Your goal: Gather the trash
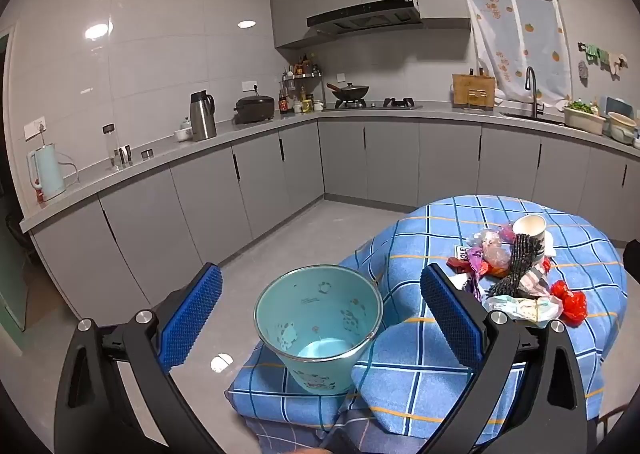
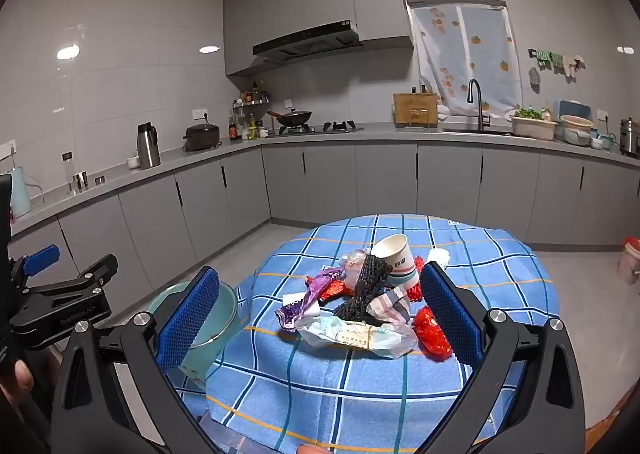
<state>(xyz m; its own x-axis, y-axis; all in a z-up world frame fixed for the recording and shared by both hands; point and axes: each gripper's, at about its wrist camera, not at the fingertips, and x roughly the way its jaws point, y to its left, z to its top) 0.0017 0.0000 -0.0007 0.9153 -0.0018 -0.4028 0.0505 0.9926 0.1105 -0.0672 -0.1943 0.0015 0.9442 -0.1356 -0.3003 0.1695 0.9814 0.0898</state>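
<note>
Cup (image 2: 396,259) tilted, mouth toward upper left

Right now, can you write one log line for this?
left gripper: open, empty | right gripper: open, empty | bucket: empty | trash pile: untouched on table

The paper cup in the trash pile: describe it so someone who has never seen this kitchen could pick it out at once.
Start at the round table under the blue checked cloth. A heap of wrappers sits near its middle, and the paper cup lies tilted at the far side, against a black mesh strip. It is the only white, rigid, open-mouthed piece there.
</note>
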